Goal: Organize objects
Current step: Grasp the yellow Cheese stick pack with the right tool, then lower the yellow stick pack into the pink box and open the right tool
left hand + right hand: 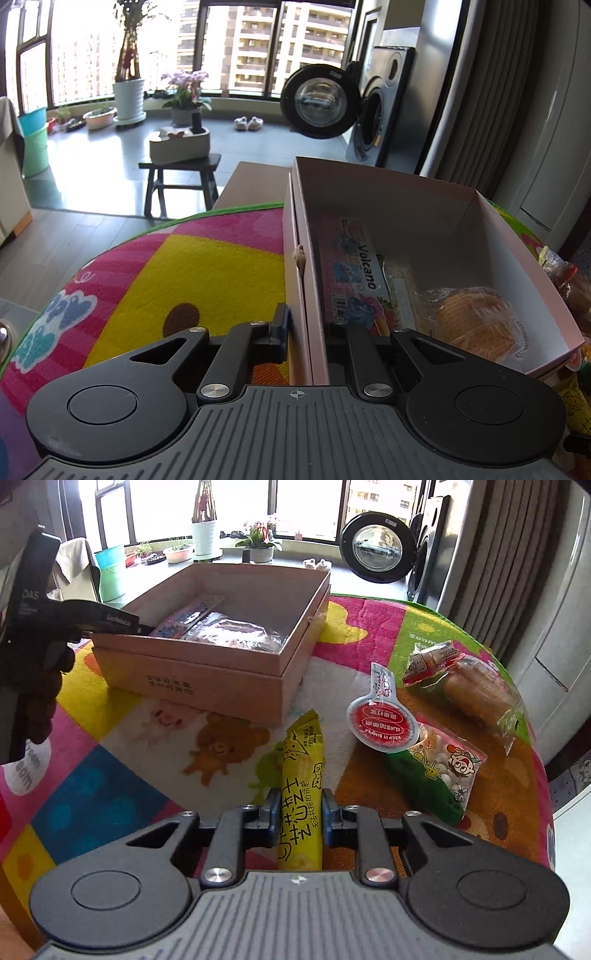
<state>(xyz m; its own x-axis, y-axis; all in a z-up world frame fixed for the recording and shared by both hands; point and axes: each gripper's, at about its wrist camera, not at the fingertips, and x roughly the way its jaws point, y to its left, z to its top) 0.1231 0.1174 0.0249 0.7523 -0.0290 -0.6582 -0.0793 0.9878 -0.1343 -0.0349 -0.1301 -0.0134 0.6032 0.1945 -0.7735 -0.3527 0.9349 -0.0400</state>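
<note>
1. The left gripper (308,334) is clamped on the left wall of the cardboard box (314,236): one finger is outside the wall and the other is inside the box.
2. The box stands open on the colourful mat (110,794) that covers the round desk, toward the far edge of the desk.
3. Inside the box, in the left wrist view, a pink "Volcano" packet (351,273) lies along the left wall, and a clear bag with a golden pastry (476,317) lies beside it to the right.
4. The right gripper (298,814) is closed on the yellow snack bar (301,786), with one finger at each long side of the wrapper. The bar lies lengthwise on the mat, between the box and the near edge of the desk.
5. To the right of the bar lies a small red-lidded sauce cup (382,720), and its edge overlaps a green snack bag with a cartoon face (439,771).
6. Nearer the right edge of the desk lies a bread roll in clear wrap (476,694), and a small red and white packet (432,661) is touching its far end.
</note>
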